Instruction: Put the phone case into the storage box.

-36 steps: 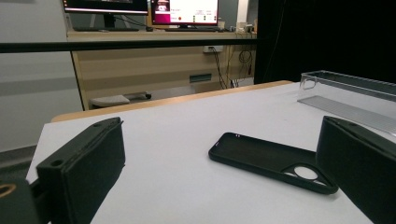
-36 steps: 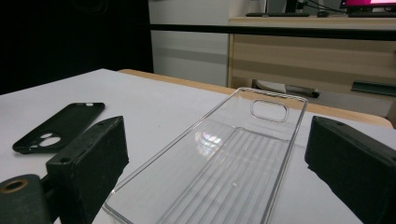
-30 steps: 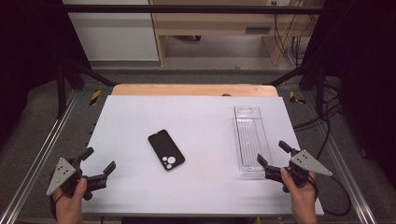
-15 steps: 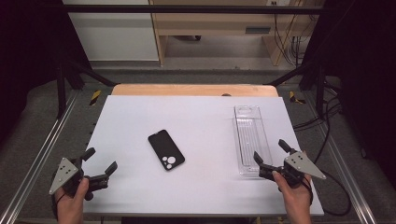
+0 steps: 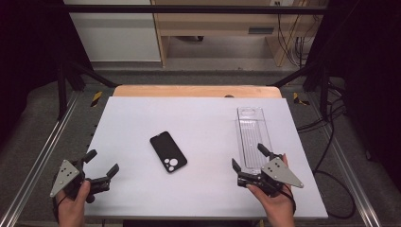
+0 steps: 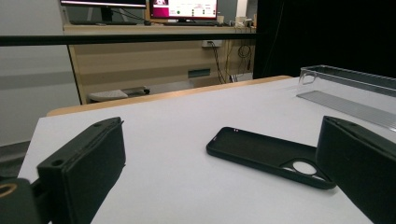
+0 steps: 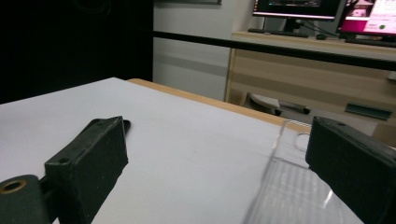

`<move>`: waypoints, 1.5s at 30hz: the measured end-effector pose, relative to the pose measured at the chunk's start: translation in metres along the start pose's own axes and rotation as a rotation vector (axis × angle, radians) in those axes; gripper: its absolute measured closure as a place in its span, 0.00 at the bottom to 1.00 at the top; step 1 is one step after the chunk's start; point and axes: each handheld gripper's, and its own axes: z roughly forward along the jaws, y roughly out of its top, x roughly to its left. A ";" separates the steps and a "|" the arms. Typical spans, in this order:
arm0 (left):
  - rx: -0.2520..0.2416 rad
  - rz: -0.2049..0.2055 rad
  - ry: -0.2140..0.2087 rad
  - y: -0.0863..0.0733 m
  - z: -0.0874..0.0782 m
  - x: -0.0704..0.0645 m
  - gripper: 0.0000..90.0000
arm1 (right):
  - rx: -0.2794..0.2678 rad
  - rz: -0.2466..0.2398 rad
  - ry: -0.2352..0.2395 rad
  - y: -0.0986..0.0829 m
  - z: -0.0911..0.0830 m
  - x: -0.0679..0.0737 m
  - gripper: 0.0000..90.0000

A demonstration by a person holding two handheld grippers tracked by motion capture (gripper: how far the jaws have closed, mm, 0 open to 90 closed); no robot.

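A black phone case (image 5: pixel 168 152) lies camera-hole end toward me, left of the white table's (image 5: pixel 142 118) middle. A long clear plastic tray (image 5: pixel 253 137) lies lengthwise at the right. My right gripper (image 5: pixel 247 156) is open at the tray's near end, its jaws astride the tray's near left corner. My left gripper (image 5: pixel 102 161) is open and empty at the near left, apart from the case. The left gripper view has the black case (image 6: pixel 266 156) ahead between the left gripper's (image 6: pixel 222 126) wide jaws. In the right gripper view the clear tray (image 7: pixel 299 186) runs beside the right jaw of the open right gripper (image 7: pixel 217 126).
A wooden strip (image 5: pixel 194 91) borders the table's far edge. Metal rails (image 5: pixel 42 156) run along both sides, with cables (image 5: pixel 331 156) on the floor at the right. A wooden bench and monitors (image 6: pixel 187 9) stand beyond the table.
My right gripper has moved left along the near edge, to the tray's near left corner. The left gripper, the case and the tray have stayed put.
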 end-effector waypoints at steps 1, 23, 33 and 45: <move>0.001 0.000 -0.001 0.000 0.000 0.000 0.02 | 0.005 -0.002 0.010 0.000 0.002 0.004 0.07; 0.004 0.009 -0.008 0.000 0.001 -0.002 0.02 | 0.137 -0.009 0.248 -0.015 0.058 0.076 0.07; -0.001 0.011 -0.017 0.001 0.000 -0.003 0.02 | 0.252 -0.010 0.313 -0.021 0.088 0.093 0.08; -0.003 0.011 -0.020 0.002 0.000 -0.003 0.02 | 0.377 0.023 0.321 -0.023 0.124 0.094 0.10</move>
